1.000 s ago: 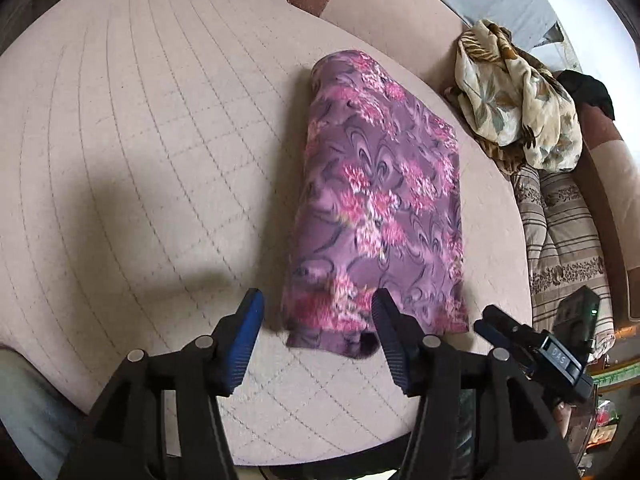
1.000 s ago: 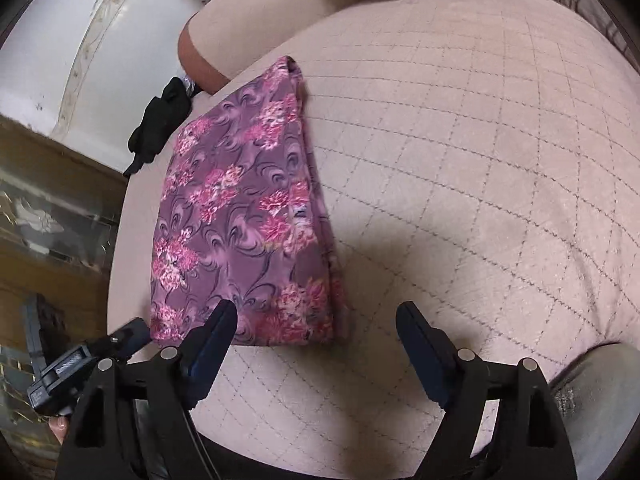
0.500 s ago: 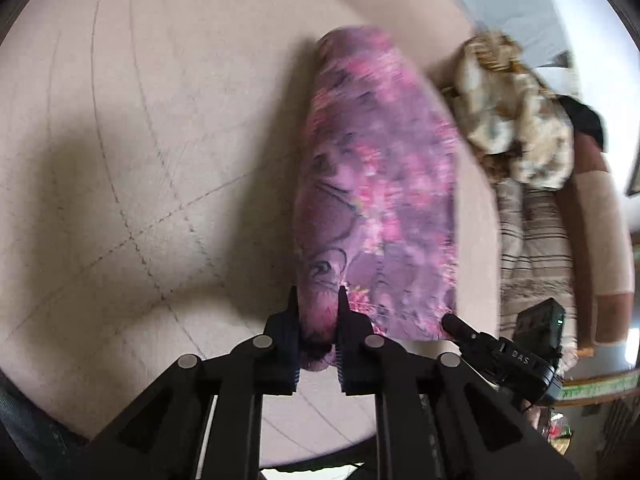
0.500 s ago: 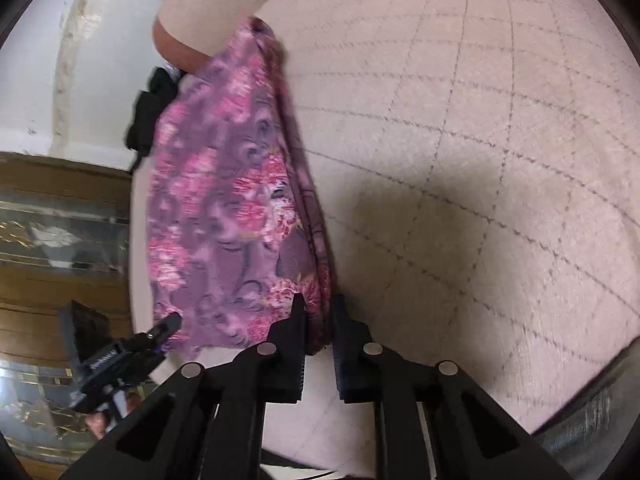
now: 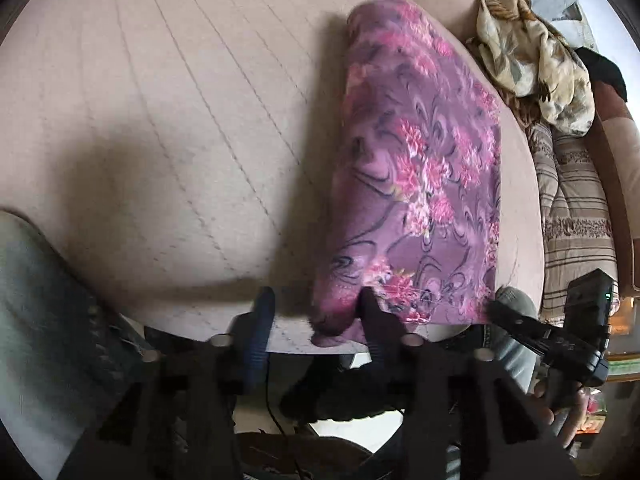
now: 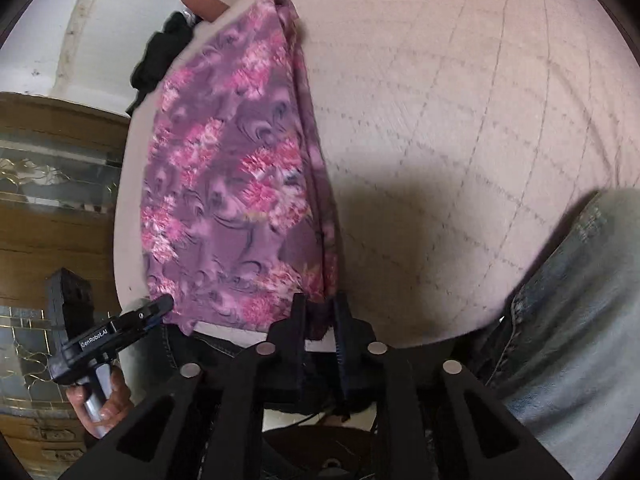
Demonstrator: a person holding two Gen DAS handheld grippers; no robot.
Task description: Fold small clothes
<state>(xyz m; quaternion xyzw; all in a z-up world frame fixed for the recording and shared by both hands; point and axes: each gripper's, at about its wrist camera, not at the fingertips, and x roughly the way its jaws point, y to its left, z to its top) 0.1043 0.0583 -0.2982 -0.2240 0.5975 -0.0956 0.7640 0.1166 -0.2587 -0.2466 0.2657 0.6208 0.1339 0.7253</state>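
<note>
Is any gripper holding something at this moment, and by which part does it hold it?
The right gripper is shut on the purple floral cloth, pinching its near corner at the folded edge. The left gripper is open and holds nothing.

Soft daylight, prob. from upper right; broad shadows near frame bottom; motion blur, strong fisheye edge distortion.

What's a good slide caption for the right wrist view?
Right claw pinching the near corner of the folded purple floral cloth at the edge of the quilted beige surface; left claw alongside.
</note>
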